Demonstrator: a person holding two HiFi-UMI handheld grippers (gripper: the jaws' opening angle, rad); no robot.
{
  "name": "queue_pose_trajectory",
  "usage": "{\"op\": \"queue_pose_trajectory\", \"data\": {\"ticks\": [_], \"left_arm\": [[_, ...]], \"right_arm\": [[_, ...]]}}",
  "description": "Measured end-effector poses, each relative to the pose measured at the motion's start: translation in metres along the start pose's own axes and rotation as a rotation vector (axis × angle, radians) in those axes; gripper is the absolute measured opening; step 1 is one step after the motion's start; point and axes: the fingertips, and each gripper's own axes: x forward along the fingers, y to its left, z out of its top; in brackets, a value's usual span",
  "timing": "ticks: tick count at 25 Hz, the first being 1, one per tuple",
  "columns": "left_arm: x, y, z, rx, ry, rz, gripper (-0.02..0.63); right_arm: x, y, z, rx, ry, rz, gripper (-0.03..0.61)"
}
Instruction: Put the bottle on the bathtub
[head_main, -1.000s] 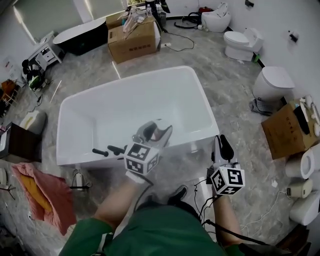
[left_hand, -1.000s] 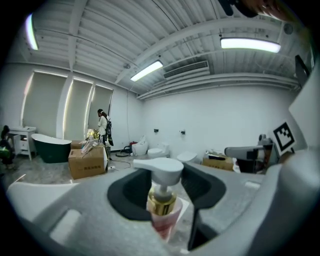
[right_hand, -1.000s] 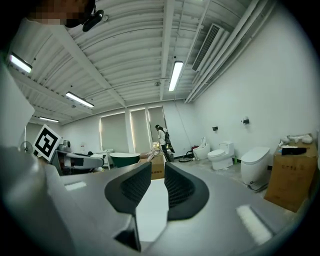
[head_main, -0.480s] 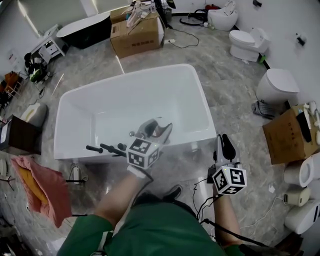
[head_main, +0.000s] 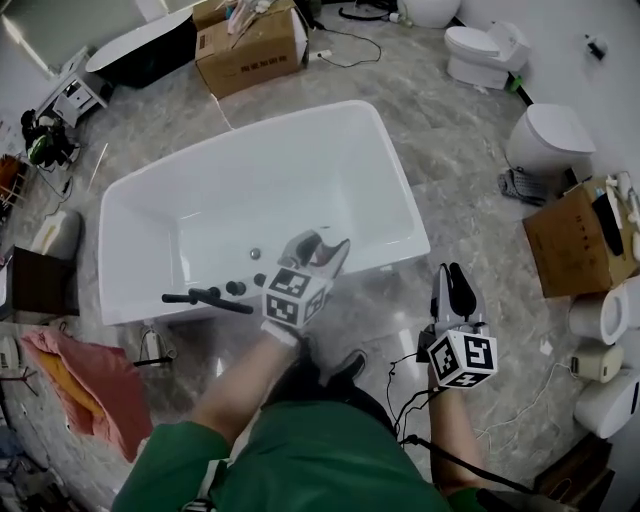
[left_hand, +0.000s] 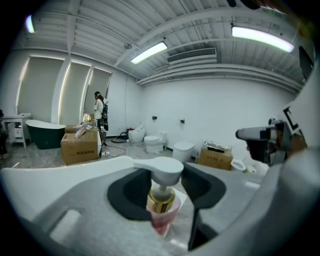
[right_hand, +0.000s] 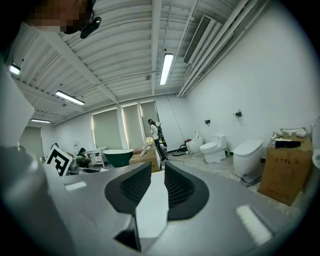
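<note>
A pump bottle (left_hand: 162, 210) with pink liquid, a gold collar and a white pump head sits between the jaws of my left gripper (left_hand: 162, 187), which is shut on it. In the head view the left gripper (head_main: 318, 252) hangs over the near rim of the white bathtub (head_main: 120, 205), right of the black tap handles (head_main: 205, 297); the bottle is mostly hidden there. My right gripper (head_main: 452, 288) is lower right, over the floor beside the tub's corner. Its jaws stand together with nothing between them, as the right gripper view (right_hand: 157, 187) also shows.
Cardboard boxes stand at the far end (head_main: 250, 50) and at the right (head_main: 570, 250). Toilets (head_main: 480, 50) (head_main: 545, 140) line the right side. A dark tub (head_main: 140, 50) is at the back left. A pink cloth (head_main: 85, 385) and cables (head_main: 410, 400) lie on the floor.
The head view has shifted, so the tub sits higher and further left in the picture. My left gripper still holds the bottle by the near rim. The right gripper has hardly moved.
</note>
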Motion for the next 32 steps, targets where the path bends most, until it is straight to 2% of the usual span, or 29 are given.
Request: {"op": "queue_pose_trajectory", "data": {"ticks": [9,16,27,32], "left_arm": [[0.054,0.015,-0.041,-0.008,0.046,-0.045,0.186],[0.083,0.027,-0.07,-0.015,0.092,-0.072,0.186],[0.116,0.053,-0.119,-0.04,0.137,-0.065,0.187],[0.124,0.058,-0.138,-0.063,0.16,-0.062,0.189]], "right_arm": [[0.018,-0.034,-0.034,0.03,0.054,-0.121,0.083],[0.033,-0.031,-0.053,0.036,0.089,-0.134,0.083],[0.043,-0.032,-0.096,0.018,0.186,-0.162,0.083],[0.051,-0.035,-0.104,0.019,0.201,-0.164,0.083]]}}
